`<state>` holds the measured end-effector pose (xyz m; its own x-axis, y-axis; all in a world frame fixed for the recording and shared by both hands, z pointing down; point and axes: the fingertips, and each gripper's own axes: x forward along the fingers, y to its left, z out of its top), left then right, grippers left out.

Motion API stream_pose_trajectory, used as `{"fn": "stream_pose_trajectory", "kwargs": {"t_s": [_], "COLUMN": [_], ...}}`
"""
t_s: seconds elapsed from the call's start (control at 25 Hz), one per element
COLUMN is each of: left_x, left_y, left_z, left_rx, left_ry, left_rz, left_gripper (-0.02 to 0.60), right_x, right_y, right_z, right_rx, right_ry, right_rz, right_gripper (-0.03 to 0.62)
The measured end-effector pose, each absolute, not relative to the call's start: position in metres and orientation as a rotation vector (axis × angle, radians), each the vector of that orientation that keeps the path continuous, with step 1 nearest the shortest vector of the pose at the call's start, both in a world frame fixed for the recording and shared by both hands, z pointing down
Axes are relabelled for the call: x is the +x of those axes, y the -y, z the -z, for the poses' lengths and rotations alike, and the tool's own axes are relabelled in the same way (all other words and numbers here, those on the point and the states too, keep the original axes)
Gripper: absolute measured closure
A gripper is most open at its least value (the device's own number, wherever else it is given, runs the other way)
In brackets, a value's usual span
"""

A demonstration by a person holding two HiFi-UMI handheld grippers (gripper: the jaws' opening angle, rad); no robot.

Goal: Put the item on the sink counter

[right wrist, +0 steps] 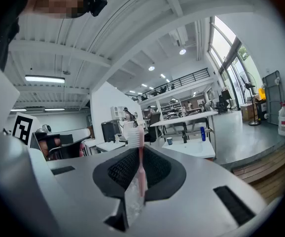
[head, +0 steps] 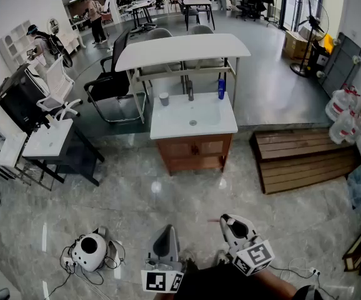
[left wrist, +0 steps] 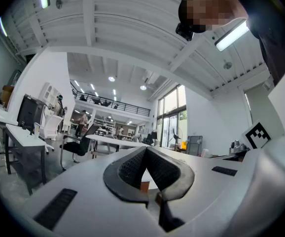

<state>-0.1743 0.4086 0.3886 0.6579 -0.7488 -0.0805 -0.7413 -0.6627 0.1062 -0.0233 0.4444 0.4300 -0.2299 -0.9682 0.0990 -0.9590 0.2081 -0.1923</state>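
The white sink counter (head: 168,130) on a wooden cabinet stands in the middle of the head view, well ahead of both grippers. On its back edge are a grey cup (head: 164,99), a faucet (head: 190,91) and a blue bottle (head: 221,89). My right gripper (head: 227,220) is shut on a pink toothbrush (right wrist: 140,157), which stands upright with its white bristles above the jaws. Far off in the right gripper view I see the sink counter (right wrist: 196,147). My left gripper (head: 165,236) is shut with nothing in it, its pads (left wrist: 130,169) meeting at the tip.
A white table (head: 180,49) with chairs stands just behind the sink. A wooden platform (head: 305,158) lies to the right, with water jugs (head: 346,114) beyond it. A black side table (head: 62,149) is at the left. A round white device (head: 90,250) with cables lies on the floor near my left gripper.
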Motion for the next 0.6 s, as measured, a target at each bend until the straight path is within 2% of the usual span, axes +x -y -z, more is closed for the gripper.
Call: {"fn": "stream_pose_trajectory", "kwargs": {"t_s": [0.6], "left_x": [-0.157], "left_y": [-0.411], "left_z": [-0.387], "left_rx": [2.793], "left_ry": [1.287], "left_rz": [0.173], "left_gripper": [0.566], "right_x": [-0.005], "right_y": [-0.448], "right_z": [-0.427], "right_rx": [-1.889], "right_ry": [-2.384], "right_rz": [0.343], "right_gripper": [0.571]}}
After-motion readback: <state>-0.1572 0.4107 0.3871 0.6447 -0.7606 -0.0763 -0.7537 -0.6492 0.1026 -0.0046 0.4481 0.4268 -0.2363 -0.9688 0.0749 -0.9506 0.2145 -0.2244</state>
